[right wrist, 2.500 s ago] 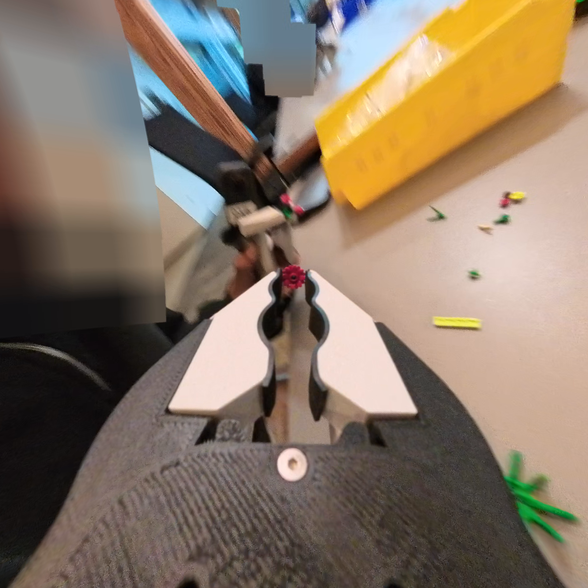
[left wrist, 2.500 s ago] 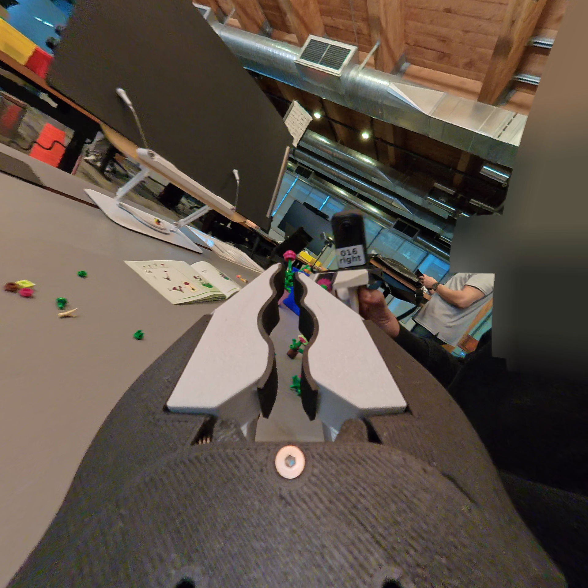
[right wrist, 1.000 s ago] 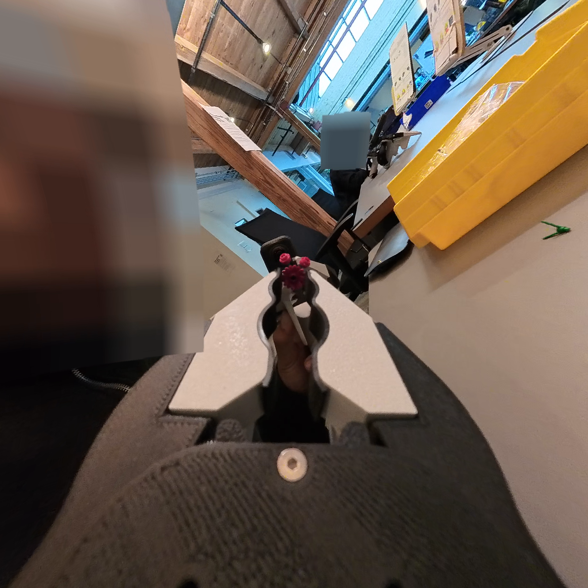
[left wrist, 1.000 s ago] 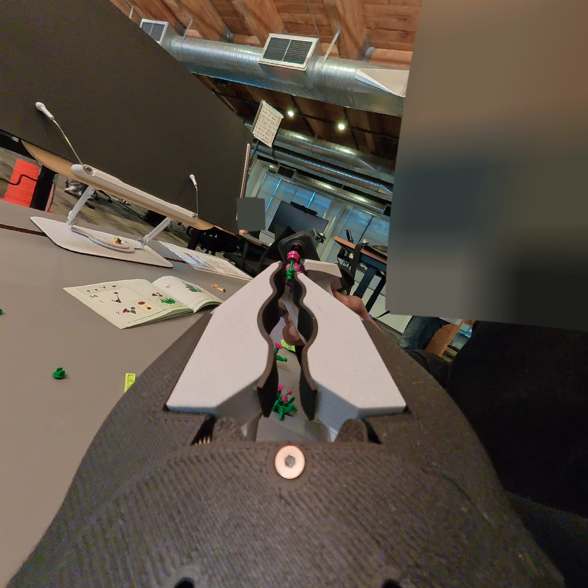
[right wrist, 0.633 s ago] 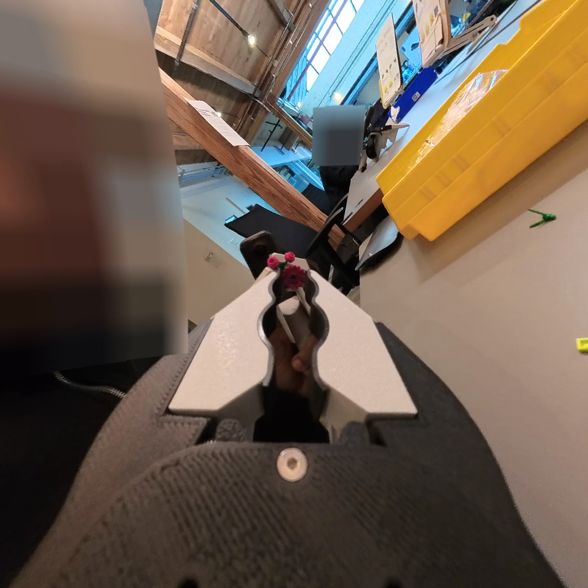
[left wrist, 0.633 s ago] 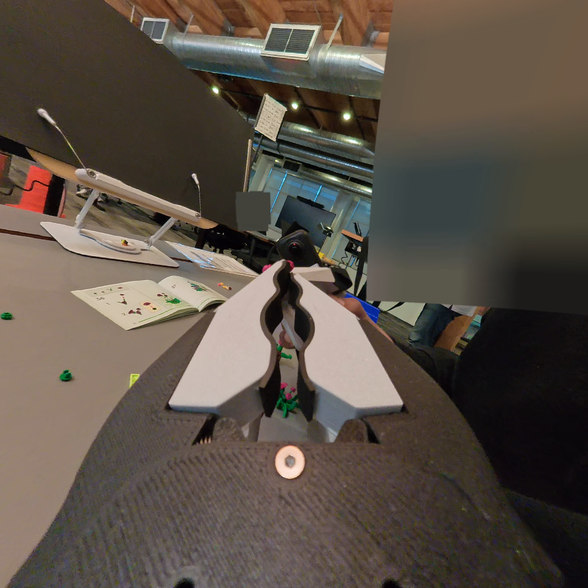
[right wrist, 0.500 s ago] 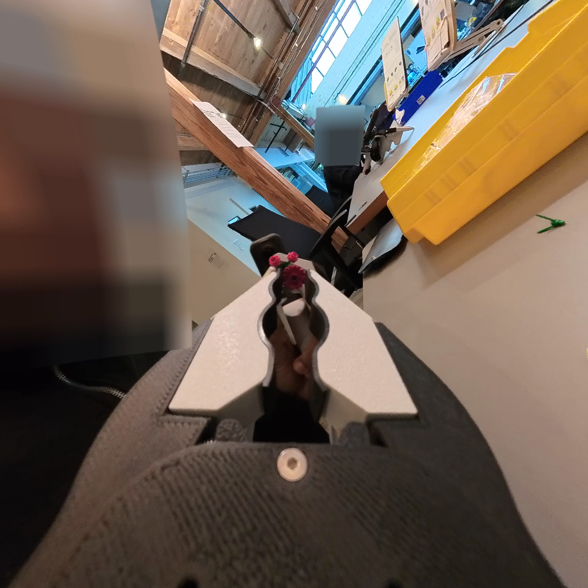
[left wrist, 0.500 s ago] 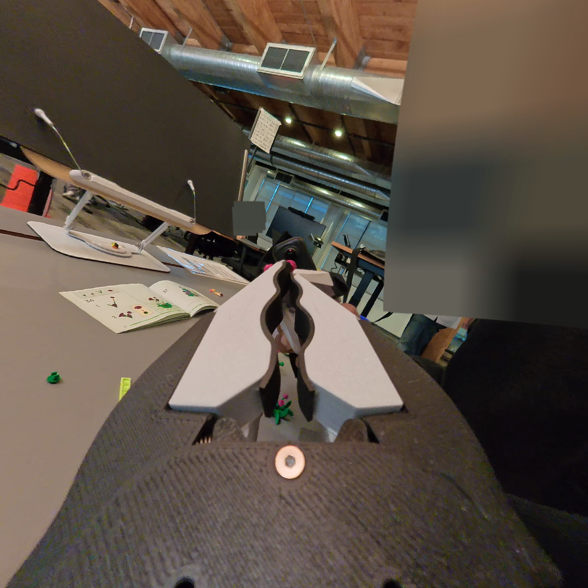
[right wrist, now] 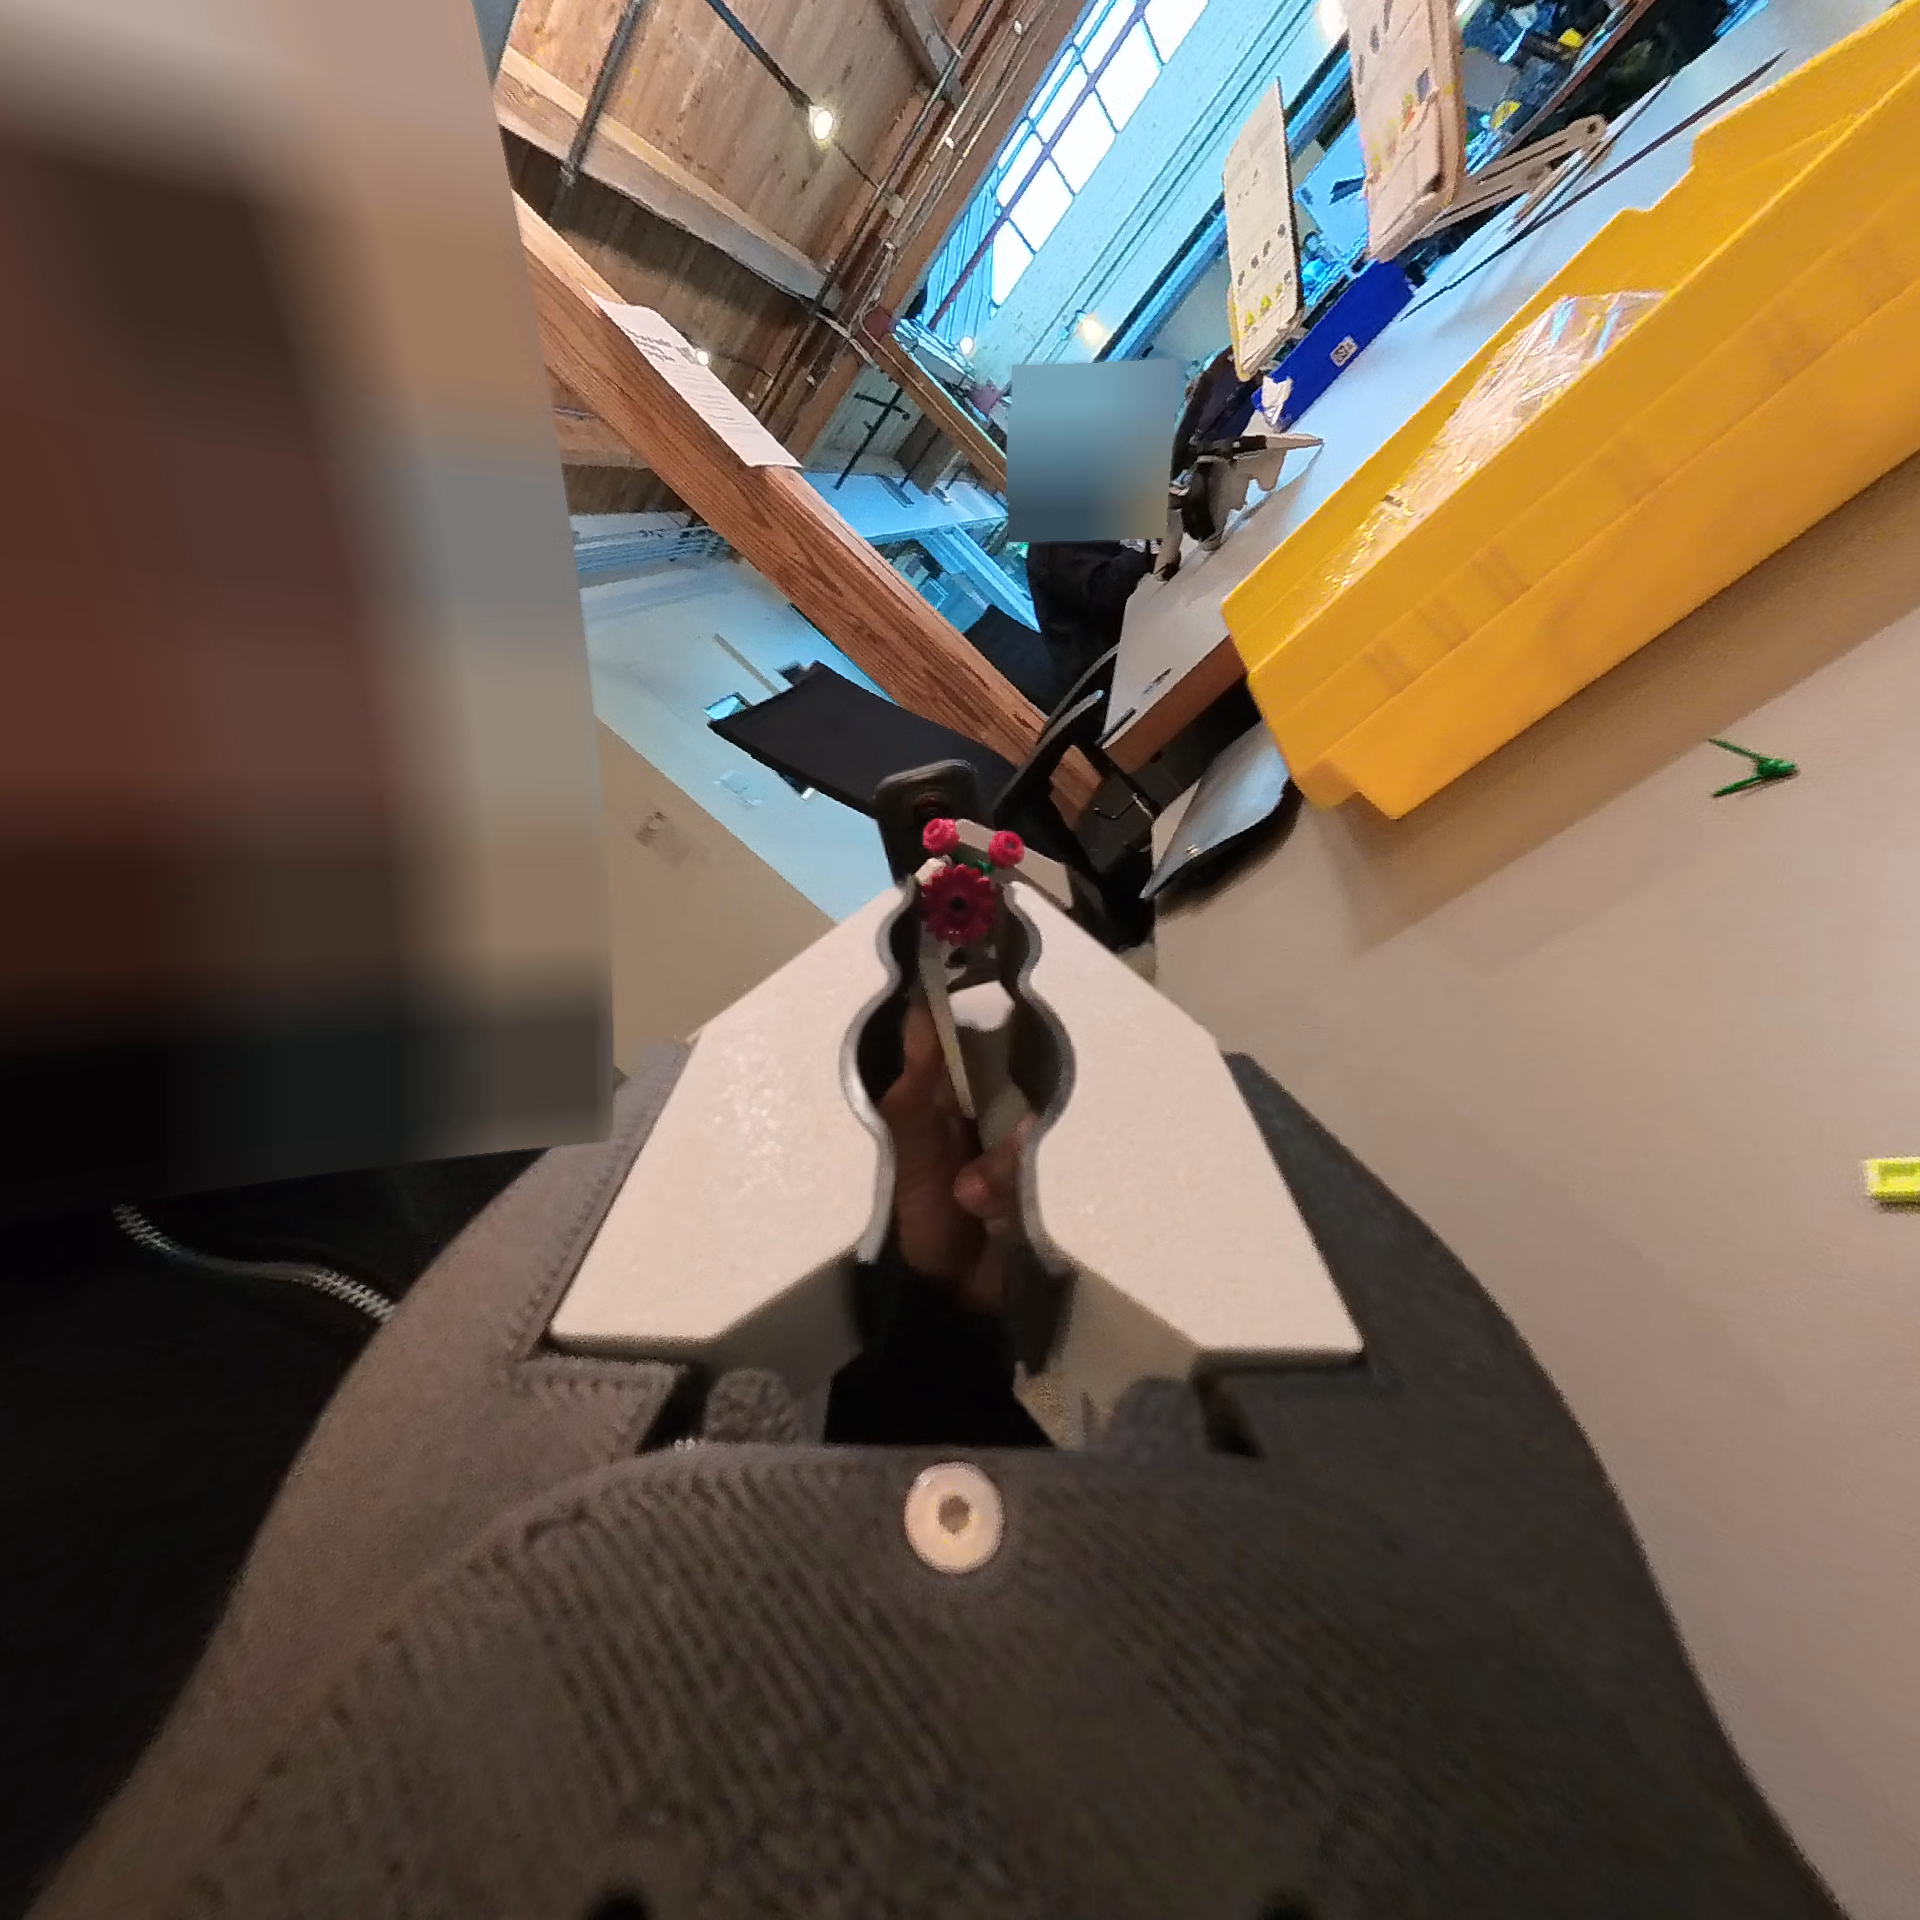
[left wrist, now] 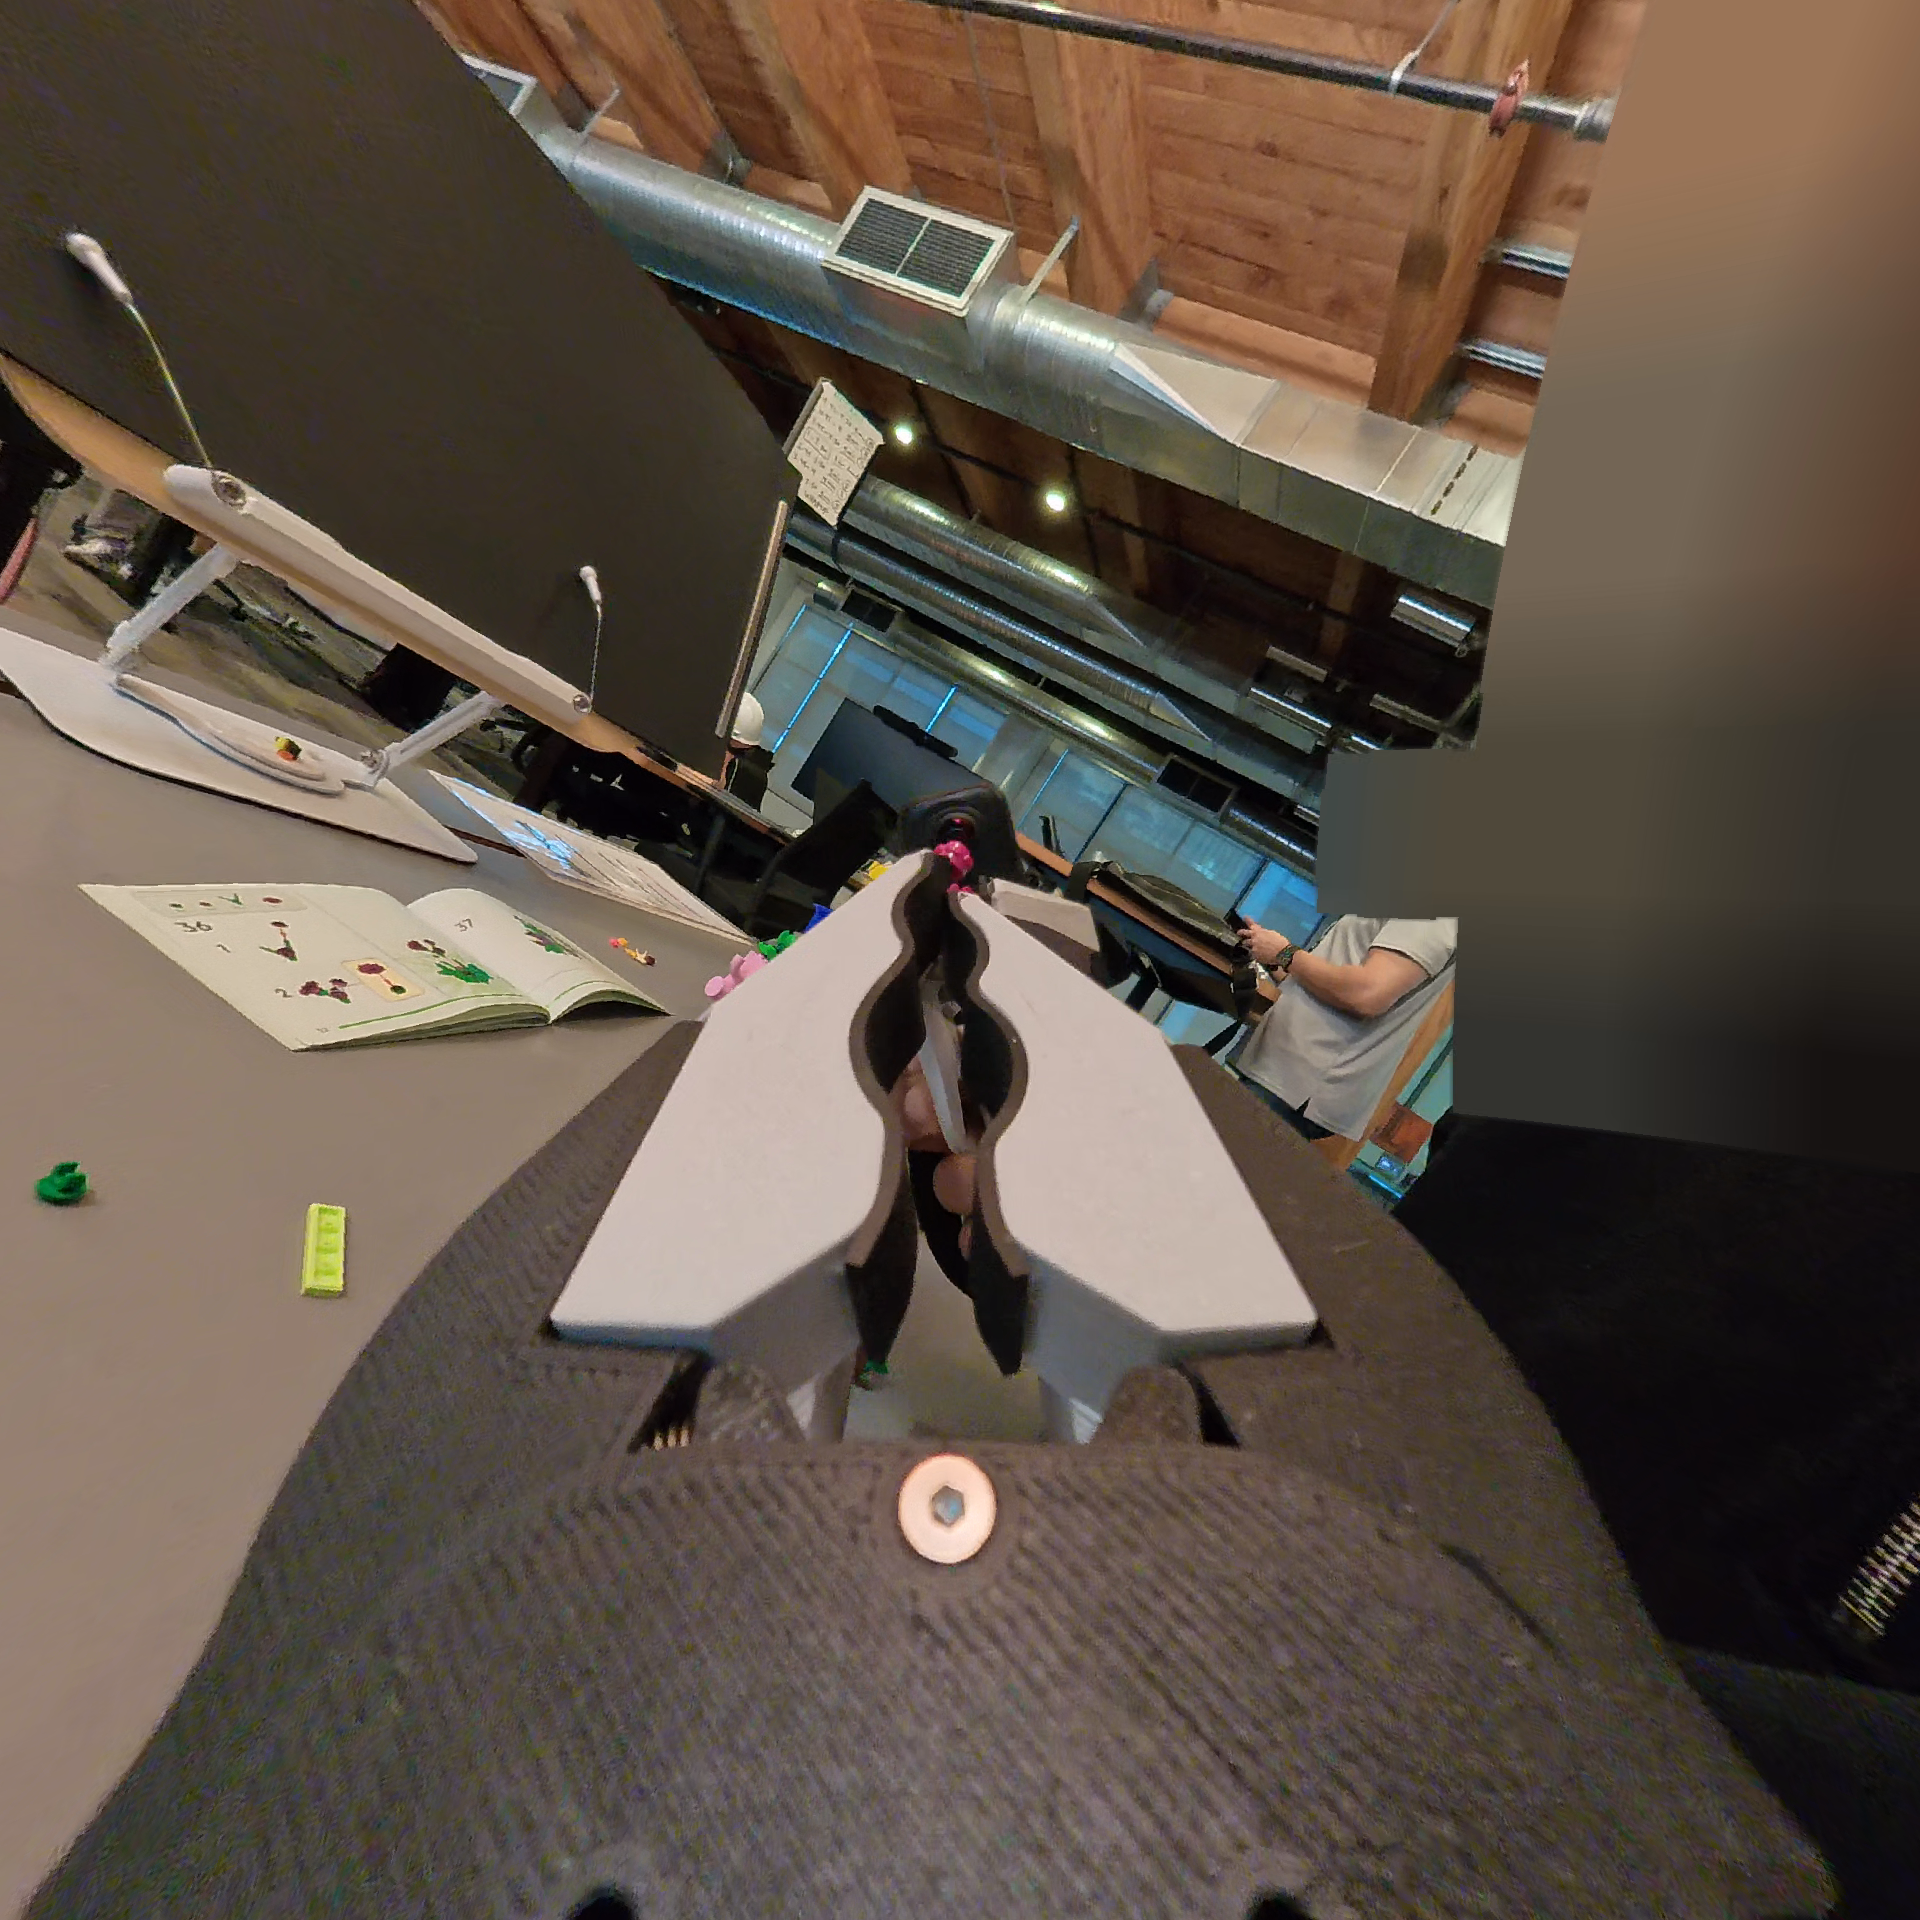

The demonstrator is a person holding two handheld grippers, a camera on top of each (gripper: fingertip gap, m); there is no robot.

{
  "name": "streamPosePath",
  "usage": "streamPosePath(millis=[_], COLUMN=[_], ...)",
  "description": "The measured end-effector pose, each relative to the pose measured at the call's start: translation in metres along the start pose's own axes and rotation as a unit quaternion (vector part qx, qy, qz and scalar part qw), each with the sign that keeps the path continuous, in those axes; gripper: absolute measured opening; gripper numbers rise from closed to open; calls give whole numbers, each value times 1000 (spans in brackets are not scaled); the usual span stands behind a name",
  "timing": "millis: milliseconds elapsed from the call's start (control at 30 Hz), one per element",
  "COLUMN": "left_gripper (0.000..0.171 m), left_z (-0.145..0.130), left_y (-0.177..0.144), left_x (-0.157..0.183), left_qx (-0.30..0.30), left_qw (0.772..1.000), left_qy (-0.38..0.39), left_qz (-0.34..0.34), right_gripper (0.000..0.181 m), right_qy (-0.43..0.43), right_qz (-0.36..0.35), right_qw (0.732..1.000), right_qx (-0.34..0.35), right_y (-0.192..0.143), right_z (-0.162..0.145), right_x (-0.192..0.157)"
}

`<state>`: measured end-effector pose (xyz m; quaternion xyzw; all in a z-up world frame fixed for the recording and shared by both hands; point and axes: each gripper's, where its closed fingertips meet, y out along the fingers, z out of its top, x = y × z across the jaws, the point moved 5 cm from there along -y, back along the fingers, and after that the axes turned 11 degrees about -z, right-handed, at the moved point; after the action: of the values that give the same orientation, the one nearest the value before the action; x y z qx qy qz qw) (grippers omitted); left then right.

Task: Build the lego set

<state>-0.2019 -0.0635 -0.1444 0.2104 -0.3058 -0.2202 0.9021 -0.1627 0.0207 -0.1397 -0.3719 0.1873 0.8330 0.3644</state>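
Holding both grippers raised off the grey table (left wrist: 156, 1351), tips meeting in mid-air. Left gripper (left wrist: 943, 883) pinching narrow on a green flower stem (right wrist: 971, 856) tipped with small magenta buds (right wrist: 940, 832), the tips nearly touching. Right gripper (right wrist: 961, 906) clamping narrow on a dark magenta flower piece (right wrist: 957, 902) at its tips, sitting just below the two buds and touching the stem, as seen from the right wrist view. Facing each other closely, each gripper's camera showing just beyond the other's tips.

Lying open on the table to the far left, an instruction booklet (left wrist: 364, 961). Resting nearer on the left, a lime green plate (left wrist: 324, 1247) and a small green piece (left wrist: 60, 1182), well apart from the grippers. Showing near the booklet's right edge, a pink flower piece (left wrist: 732, 971). Sitting at the far right in the right wrist view, a yellow bin (right wrist: 1558, 540), with a green stem piece (right wrist: 1751, 774) lying on the table just in front of it. Standing far left, a white stand (left wrist: 343, 623) before a dark panel (left wrist: 364, 343).
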Motion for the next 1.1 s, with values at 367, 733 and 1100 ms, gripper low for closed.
streamPosePath(millis=[367,733,1100], left_gripper=[0,0,0], left_z=[2,5,2], left_y=[-3,-15,-19], left_x=[-1,-18,-29], left_qx=[15,24,-23], left_qw=[1000,999,998], left_qy=[-15,-40,-18], left_qz=[-3,22,60], right_gripper=[12,13,13], right_qy=[-77,-113,-249], right_qz=[-50,-196,-365], right_qw=[996,972,863], right_qx=[6,-70,-246], right_y=[5,-18,-66], right_z=[-1,-15,-51], right_x=[-6,34,66])
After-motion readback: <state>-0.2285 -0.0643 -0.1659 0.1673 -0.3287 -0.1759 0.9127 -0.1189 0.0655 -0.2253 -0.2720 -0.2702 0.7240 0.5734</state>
